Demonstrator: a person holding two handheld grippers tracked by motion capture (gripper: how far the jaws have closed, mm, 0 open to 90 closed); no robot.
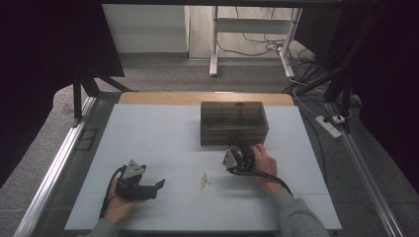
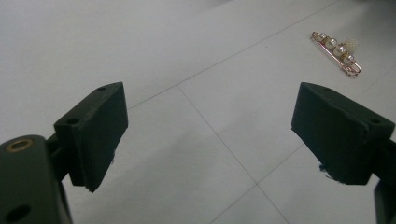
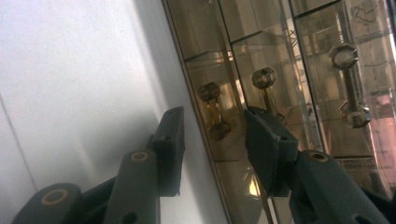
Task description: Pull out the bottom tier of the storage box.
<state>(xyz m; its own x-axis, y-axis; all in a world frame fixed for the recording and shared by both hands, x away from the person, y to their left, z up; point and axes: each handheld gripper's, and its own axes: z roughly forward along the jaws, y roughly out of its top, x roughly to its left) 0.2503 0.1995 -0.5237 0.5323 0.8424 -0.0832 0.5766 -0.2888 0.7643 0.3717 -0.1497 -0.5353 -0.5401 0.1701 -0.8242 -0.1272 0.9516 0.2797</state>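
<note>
- Nearest the person in the high view is the left gripper [image 1: 159, 185], held low on the pale blue table [image 1: 163, 133] at the left. Its jaws stand wide apart with nothing between them, just bare tabletop in the left gripper view [image 2: 208, 135].
- A bit further out, roughly in the middle of the table between the two hands, lies a small brooch [image 1: 204, 180]. In the left gripper view you can make it out properly: a gold pin with a row of pearls [image 2: 337, 52], lying flat, well ahead of the open jaws and off to their right, touched by nothing.
- Next up is the right gripper [image 1: 243, 148], held in the person's right hand [image 1: 264, 160] right up against the front of the box.
- In the right gripper view its jaws are partly open [image 3: 212, 135] and sit either side of a small gold drawer handle [image 3: 212, 109]. The pads don't look pressed on it, there's still a gap on both sides.
- Farthest back is the smoky see-through drawer box [image 1: 233, 122], standing on the table toward the far edge. More handles show on the neighbouring drawers, one just right [image 3: 264, 81] of the framed one and another further over [image 3: 348, 84].
</note>
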